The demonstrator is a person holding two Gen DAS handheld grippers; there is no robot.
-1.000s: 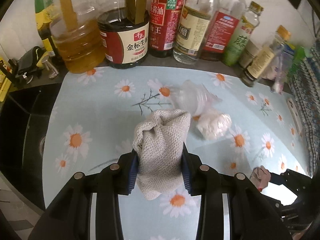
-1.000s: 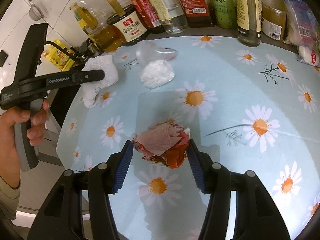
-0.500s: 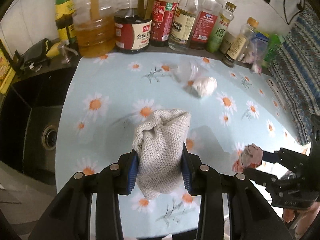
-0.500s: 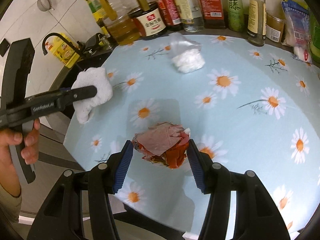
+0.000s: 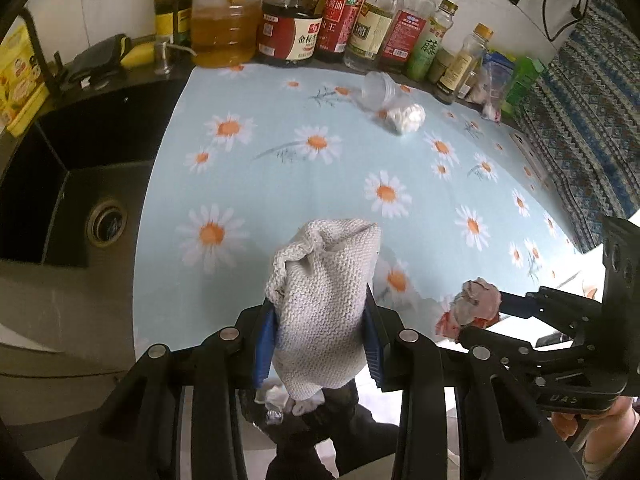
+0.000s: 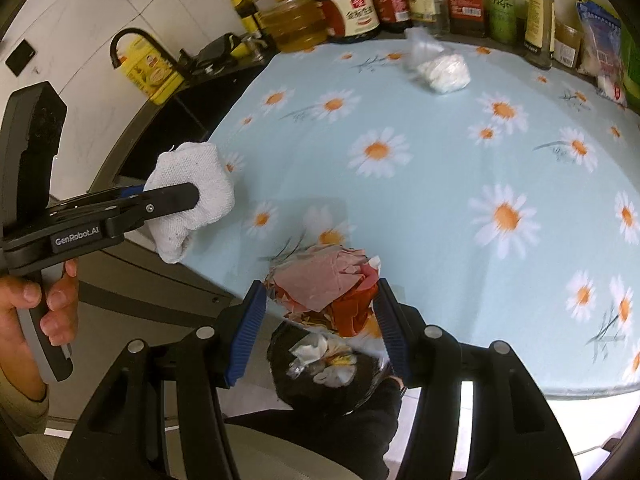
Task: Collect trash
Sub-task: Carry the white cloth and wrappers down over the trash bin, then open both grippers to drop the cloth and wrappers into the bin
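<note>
My left gripper (image 5: 320, 344) is shut on a white knitted cloth (image 5: 326, 300), held at the table's near edge; the cloth also shows in the right wrist view (image 6: 192, 196). My right gripper (image 6: 320, 320) is shut on a crumpled red and pink wrapper (image 6: 328, 288), which also shows in the left wrist view (image 5: 474, 308). Below both grippers sits a black trash bag (image 6: 332, 376) holding several scraps; it also shows in the left wrist view (image 5: 304, 412). A crumpled white tissue (image 6: 444, 72) and a clear plastic cup (image 5: 378, 88) lie at the far side of the table.
The table has a light blue daisy cloth (image 5: 320, 168). A row of oil and sauce bottles (image 5: 296, 20) lines its far edge. A black sink (image 5: 72, 184) lies left of the table. A patterned blue fabric (image 5: 592, 120) hangs at the right.
Both grippers have pulled back from the table's middle to its near edge, each keeping its load. The black trash bag has come into view beneath them.
</note>
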